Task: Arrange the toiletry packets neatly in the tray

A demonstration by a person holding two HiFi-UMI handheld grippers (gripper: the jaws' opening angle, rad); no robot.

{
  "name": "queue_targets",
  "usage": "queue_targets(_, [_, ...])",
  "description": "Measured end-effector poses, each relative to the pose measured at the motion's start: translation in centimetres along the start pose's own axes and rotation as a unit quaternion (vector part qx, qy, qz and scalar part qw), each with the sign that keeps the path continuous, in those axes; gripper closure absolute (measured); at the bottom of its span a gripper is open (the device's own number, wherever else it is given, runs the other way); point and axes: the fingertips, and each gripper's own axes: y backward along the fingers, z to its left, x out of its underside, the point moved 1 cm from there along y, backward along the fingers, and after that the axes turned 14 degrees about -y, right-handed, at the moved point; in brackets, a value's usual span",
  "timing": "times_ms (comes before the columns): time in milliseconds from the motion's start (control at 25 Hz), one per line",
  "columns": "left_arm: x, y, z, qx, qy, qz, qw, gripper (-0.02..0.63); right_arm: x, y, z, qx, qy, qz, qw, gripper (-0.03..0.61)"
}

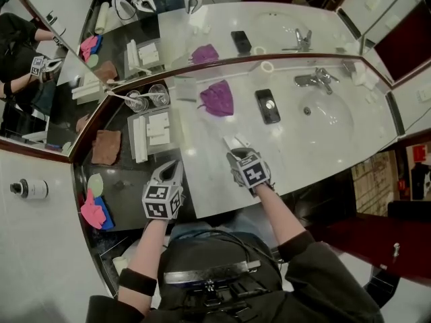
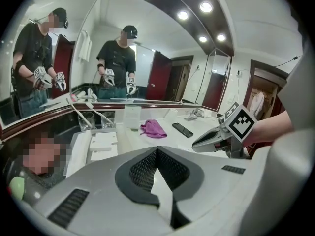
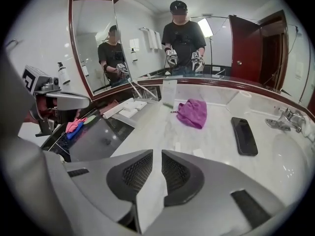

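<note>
Above the counter [image 1: 316,157], left tongs [image 2: 157,151] pinch one packet [image 2: 161,193] lengthwise; right tongs [image 3: 156,154] gape around another packet [image 3: 150,195]

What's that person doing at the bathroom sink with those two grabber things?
A person stands at a bathroom counter with a gripper in each hand. The left gripper is shut on a white packet. The right gripper, over the counter, has a second packet between jaws that stand slightly apart. The tray ahead of the left gripper has white packets in it; these two are not in it yet. A purple cloth and a phone lie near the sink.
</note>
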Motion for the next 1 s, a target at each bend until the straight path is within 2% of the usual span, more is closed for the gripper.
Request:
queue_targets(160, [-0.7, -2.3, -0.6, 0.019, -0.011, 0.005, 0.9998, 0.612, -0.6, -1.7, -1.3, 0.017, 0.005, 0.02, 1.0, 0.445])
queue_targets(280, [-1.2, -3.8, -0.9, 0.03, -0.018, 0.007, 0.9994, 0.612, -0.8, -3.0, -2.6, 0.038, 0.029, 0.038, 0.998, 0.434])
queue_targets(440, [-1.7, -5.6, -0.7, 0.041, -0.021, 0.005, 0.9989, 0.612, -1.0, -5.0, -3.8, 0.06, 0.057, 0.067, 0.994, 0.434])
queue_targets(680, [-1.1, -7.5, 0.2, 0.06, -0.019, 0.01, 0.9979, 0.612, -1.2, -8.1, -4.2, 0.064, 0.087, 0.113, 0.988, 0.434])
queue_targets(960, [-0.5, -8.9, 1.4, 0.067, -0.011, 0.017, 0.9976, 0.612, 0.6, -10.0, -5.0, 0.063, 0.075, 0.166, 0.981, 0.439])
queue_targets(1000, [-0.3, -9.0, 1.6, 0.066, -0.01, 0.019, 0.9976, 0.612, 0.7, -10.2, -5.0, 0.061, 0.07, 0.168, 0.981, 0.477])
